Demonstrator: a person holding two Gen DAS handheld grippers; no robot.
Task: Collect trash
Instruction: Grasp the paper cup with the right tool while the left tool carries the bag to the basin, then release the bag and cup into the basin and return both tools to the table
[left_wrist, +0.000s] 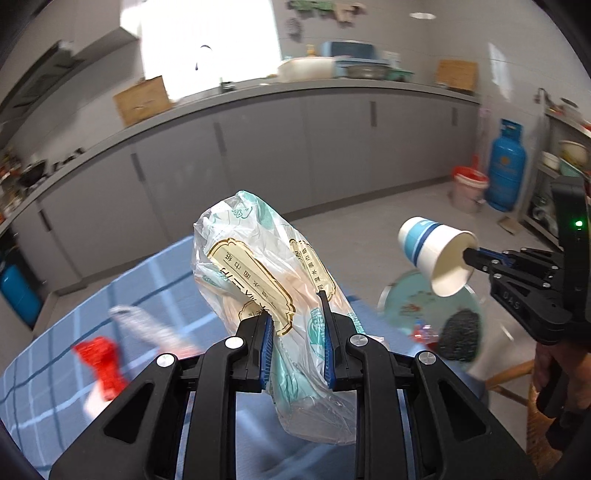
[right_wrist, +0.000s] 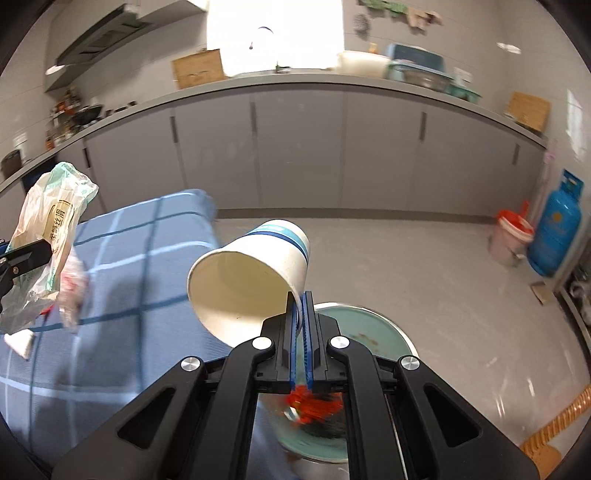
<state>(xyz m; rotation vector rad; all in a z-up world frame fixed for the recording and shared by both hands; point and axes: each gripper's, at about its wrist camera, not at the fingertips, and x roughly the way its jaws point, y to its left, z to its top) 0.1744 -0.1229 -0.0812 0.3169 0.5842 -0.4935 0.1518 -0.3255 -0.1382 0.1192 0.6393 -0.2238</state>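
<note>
left gripper (left_wrist: 297, 332): jaws clamped on a crumpled plastic wrapper bag (left_wrist: 266, 273), held up off the table.
right gripper (right_wrist: 303, 332): jaws nearly closed, pinching the rim of a paper cup (right_wrist: 251, 277); cup tipped sideways, mouth toward the camera, empty inside.
trash bin (right_wrist: 369, 325): teal basin-like container just under the right gripper; red scraps and something dark already in it.
progress: two pieces in hand, neither dropped yet. Some trash looks binned. Judging by position, cup goes in first, bag next.
left on table: red wrapper (left_wrist: 101, 358), a whitish blurred piece (left_wrist: 147, 325) beside it; still to collect.
table (right_wrist: 147, 258): blue checked cloth, bin beside its edge.
floor: pale grey, red-lidded bucket (left_wrist: 467, 184) and blue gas cylinder (left_wrist: 506, 162) well apart by the far wall.
room: kitchen, grey cabinets (right_wrist: 295, 147), countertop with boxes and basins, bright window.
</note>
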